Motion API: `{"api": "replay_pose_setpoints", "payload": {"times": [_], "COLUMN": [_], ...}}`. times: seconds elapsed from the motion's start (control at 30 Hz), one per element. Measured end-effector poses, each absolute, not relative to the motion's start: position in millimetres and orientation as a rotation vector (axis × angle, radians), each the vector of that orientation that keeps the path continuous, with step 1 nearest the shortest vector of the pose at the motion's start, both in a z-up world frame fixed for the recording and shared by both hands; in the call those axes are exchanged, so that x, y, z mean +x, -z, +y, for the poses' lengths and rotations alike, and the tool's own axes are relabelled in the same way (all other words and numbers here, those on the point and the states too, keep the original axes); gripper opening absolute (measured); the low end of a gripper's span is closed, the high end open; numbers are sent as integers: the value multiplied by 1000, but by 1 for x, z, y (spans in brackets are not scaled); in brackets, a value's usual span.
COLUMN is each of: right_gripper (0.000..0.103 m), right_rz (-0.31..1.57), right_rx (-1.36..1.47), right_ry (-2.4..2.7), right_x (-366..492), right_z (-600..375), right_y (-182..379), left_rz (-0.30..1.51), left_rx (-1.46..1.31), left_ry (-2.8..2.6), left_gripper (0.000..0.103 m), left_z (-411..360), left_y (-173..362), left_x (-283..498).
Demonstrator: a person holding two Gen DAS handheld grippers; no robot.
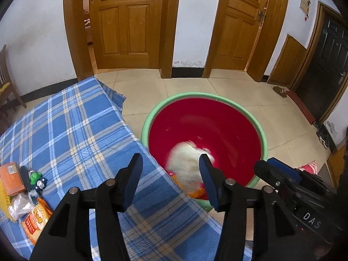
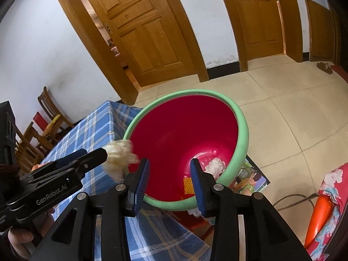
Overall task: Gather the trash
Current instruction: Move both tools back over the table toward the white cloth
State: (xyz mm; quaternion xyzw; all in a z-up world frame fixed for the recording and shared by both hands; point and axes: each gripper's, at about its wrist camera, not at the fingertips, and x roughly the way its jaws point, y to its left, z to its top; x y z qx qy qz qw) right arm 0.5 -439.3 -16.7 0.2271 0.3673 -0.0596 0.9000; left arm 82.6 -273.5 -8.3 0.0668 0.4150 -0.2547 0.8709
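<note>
A red basin with a green rim [image 1: 152, 113] [image 2: 243, 130] stands beside the table covered by a blue plaid cloth [image 1: 76, 119] [image 2: 95, 126]. My left gripper [image 1: 170, 163] is open; a blurred white crumpled wad [image 1: 187, 161] [image 2: 118, 154] is in the air just past its fingers, over the basin's near edge. Another white wad [image 2: 215, 165] and an orange wrapper [image 2: 188, 184] lie in the basin's bottom. My right gripper [image 2: 169, 169] is open and empty above the basin's near rim. On the cloth at left lie an orange snack bag [image 1: 35, 219], a clear plastic scrap [image 1: 19, 205] and an orange box [image 1: 10, 178].
A green toy figure [image 1: 35, 178] and a dark tube lie by the trash on the cloth. Wooden chairs [image 2: 43, 126] stand at the table's far side. Colourful books [image 2: 250, 176] lie under the basin. Two wooden doors and tiled floor [image 1: 239, 91] lie beyond.
</note>
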Motion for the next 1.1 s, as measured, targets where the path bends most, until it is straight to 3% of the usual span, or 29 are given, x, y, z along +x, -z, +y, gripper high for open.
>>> {"api": "replay_pose_setpoints", "payload": {"times": [0.4,1.1], "right_gripper": [46,56], "right_rz": [736,716], "right_rx": [456,402], "right_ry": [104,1], "right_x": [-6,-28], "right_z": [-428,-359], "right_y": [4,-18], "left_rz": [854,824], "left_rx": [88,-13], "left_ry": [492,279], "left_gripper": [54,55], "left_z": [-243,-117], "left_y": [-7,-25], "left_x": [74,36]}}
